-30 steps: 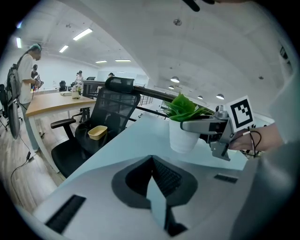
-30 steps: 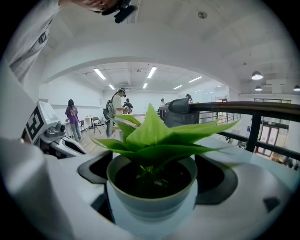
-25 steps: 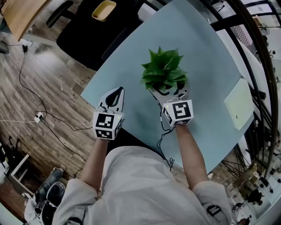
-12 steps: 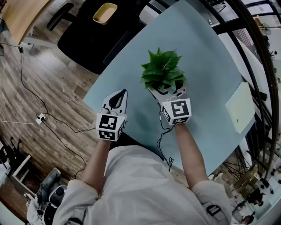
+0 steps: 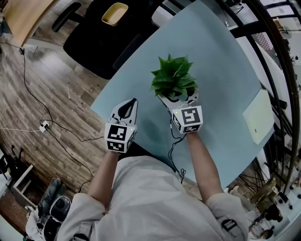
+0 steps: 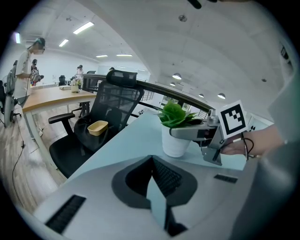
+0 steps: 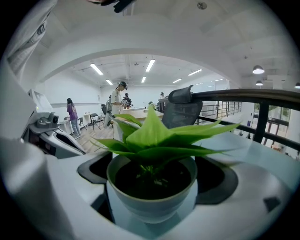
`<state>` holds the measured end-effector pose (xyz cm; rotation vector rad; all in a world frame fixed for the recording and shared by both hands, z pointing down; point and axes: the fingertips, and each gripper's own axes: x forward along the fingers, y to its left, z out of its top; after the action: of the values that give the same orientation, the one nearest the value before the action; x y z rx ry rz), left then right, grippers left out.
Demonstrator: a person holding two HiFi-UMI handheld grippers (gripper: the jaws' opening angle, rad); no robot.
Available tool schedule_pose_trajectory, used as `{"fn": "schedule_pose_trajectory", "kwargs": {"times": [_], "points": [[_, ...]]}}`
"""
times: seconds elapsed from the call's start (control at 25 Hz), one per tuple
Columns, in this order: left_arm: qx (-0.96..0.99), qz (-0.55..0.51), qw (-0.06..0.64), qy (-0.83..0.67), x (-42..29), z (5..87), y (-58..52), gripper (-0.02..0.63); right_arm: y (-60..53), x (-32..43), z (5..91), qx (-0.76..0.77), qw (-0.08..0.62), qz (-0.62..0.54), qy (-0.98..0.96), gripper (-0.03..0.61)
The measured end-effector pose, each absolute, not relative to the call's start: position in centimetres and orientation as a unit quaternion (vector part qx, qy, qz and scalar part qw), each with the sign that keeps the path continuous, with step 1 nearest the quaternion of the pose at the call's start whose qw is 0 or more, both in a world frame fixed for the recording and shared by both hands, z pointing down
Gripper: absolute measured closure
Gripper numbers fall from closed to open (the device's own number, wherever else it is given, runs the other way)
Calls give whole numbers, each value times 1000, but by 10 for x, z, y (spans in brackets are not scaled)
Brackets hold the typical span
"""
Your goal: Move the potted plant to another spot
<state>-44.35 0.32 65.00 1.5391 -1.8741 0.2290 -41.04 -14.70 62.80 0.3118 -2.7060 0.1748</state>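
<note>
Potted plant (image 5: pixel 175 81) stands on the pale blue worktop (image 5: pixel 221 66), and my right tongs (image 5: pixel 179 97) pinch its white pot. My left tongs (image 5: pixel 128 107) are pressed together, empty, beside it near the worktop's edge. A pale pad (image 5: pixel 258 116) lies well apart. A black chair (image 5: pixel 89 35) carrying a yellow bowl (image 5: pixel 114 12) stands off the far edge.

The tabletop (image 5: pixel 221 61) has a smooth, matt, pale blue surface. The pot (image 6: pixel 176 143) is white and smooth with a soft shine; whether it is glazed ceramic or plastic I cannot tell. Its leaves (image 5: pixel 173 77) look waxy and a little glossy. The left claw (image 6: pixel 151 159) has a matt grey plastic shell and black ribbed pads (image 6: pixel 165 176). The floor (image 5: pixel 47 94) is of wood planks. The chair back (image 6: pixel 115 101) is black mesh. The person's shirt (image 5: pixel 150 197) is plain pale cloth.
</note>
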Motion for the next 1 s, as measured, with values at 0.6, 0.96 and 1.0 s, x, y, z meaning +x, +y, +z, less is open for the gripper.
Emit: {"fn": "schedule_pose_trajectory", "kwargs": {"times": [0.6,0.96,1.0], "points": [[611,93,353,-703,-433,653,5,601,-127,-397,657,111,233,54,-965,21],[637,97,361,-674,-402,657,-1,601,-113,-341,672,156,262,92,-948,9],[641,98,365,-668,-397,660,-2,601,-112,-332,677,162,271,98,-944,11]]}}
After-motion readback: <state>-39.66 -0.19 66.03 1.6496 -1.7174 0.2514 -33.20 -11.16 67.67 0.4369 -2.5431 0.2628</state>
